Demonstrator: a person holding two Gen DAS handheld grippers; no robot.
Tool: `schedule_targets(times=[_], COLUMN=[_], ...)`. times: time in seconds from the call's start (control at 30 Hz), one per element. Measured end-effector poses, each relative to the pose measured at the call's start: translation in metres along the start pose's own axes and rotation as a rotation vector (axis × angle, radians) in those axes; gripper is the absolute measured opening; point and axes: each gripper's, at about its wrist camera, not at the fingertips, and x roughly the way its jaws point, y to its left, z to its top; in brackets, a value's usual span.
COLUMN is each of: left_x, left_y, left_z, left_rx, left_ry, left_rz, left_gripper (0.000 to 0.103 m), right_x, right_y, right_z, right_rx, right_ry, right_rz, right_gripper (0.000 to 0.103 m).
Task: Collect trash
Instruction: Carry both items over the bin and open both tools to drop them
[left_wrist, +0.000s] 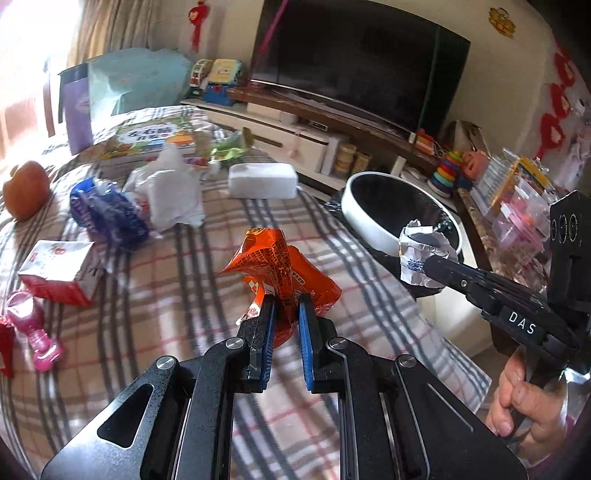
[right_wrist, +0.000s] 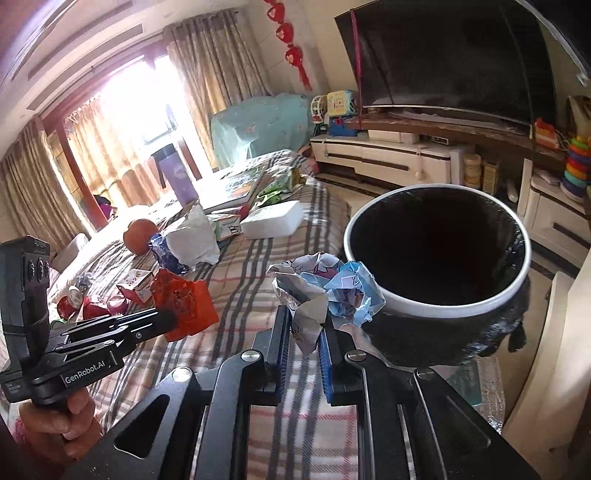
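Note:
My left gripper (left_wrist: 287, 301) is shut on an orange snack wrapper (left_wrist: 275, 258) and holds it above the plaid cloth; it also shows in the right wrist view (right_wrist: 173, 317) with the wrapper (right_wrist: 184, 301). My right gripper (right_wrist: 303, 314) is shut on a crumpled white and blue paper wrapper (right_wrist: 325, 286), right beside the rim of the round bin (right_wrist: 417, 302), which has a white rim and a black liner. In the left wrist view the right gripper (left_wrist: 430, 264) holds the crumpled paper (left_wrist: 421, 249) at the bin's (left_wrist: 369, 221) near rim.
On the plaid cloth (left_wrist: 184, 288) lie a blue wrapper (left_wrist: 107, 214), a white plastic bag (left_wrist: 170, 192), a white foam block (left_wrist: 262, 181), a small red and white carton (left_wrist: 59, 269), a pink toy (left_wrist: 35, 328), an orange fruit (left_wrist: 26, 194) and a book (left_wrist: 151, 142).

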Motion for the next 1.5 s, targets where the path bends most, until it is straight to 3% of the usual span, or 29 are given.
schedule_targets(times=[0.73, 1.5], left_x=[0.014, 0.049], left_y=[-0.054, -0.100], left_z=[0.024, 0.059], left_rx=[0.086, 0.150], left_ry=[-0.012, -0.012], left_rz=[-0.069, -0.117], left_gripper=[0.011, 0.011], right_x=[-0.027, -0.022], right_y=[-0.046, -0.086], right_z=[0.008, 0.032], right_rx=[0.066, 0.097], right_ry=[-0.061, -0.064], right_rz=[-0.077, -0.114], right_gripper=[0.015, 0.015])
